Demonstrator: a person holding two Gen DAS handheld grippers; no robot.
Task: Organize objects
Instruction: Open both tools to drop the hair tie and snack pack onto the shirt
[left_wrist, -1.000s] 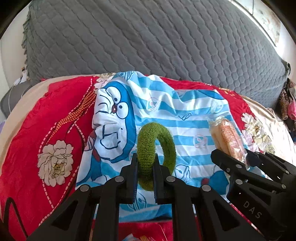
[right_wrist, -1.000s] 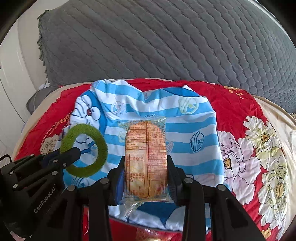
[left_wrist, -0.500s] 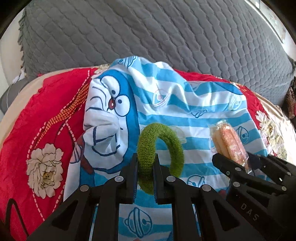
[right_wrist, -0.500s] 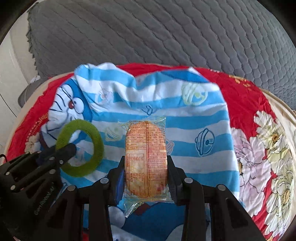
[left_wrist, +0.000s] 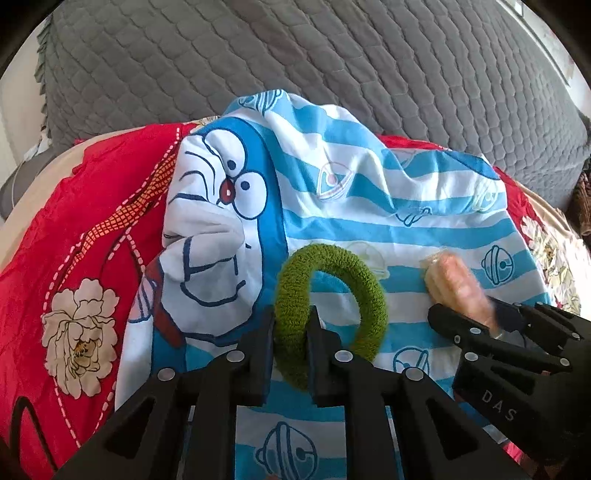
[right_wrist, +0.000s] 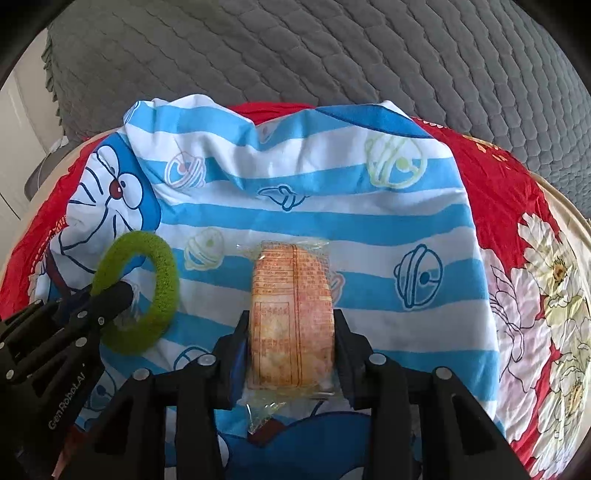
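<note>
The left gripper (left_wrist: 291, 332) has the green ring (left_wrist: 328, 306) by its near side, the loop standing out ahead of the jaws over the striped cloth (left_wrist: 369, 206). Its jaws are opening, with the ring's band between them and the pads close against the pile, so the grip is likely being eased to lay the ring on the cloth. Taking it by one side leaves the rest of the loop free to settle flat.

The right gripper (right_wrist: 291, 343) clamps the snack pack (right_wrist: 291, 314) across its width, jaws set narrow and pressed on both long edges, the pack pointing forward over the same cloth. Held so, it can come down lengthwise beside the ring without twisting.

Both things hang low over the cloth's middle, near each other but apart, which suggests the cloth, spread on the red bedspread (left_wrist: 92, 229), is meant as the gathering place.
</note>
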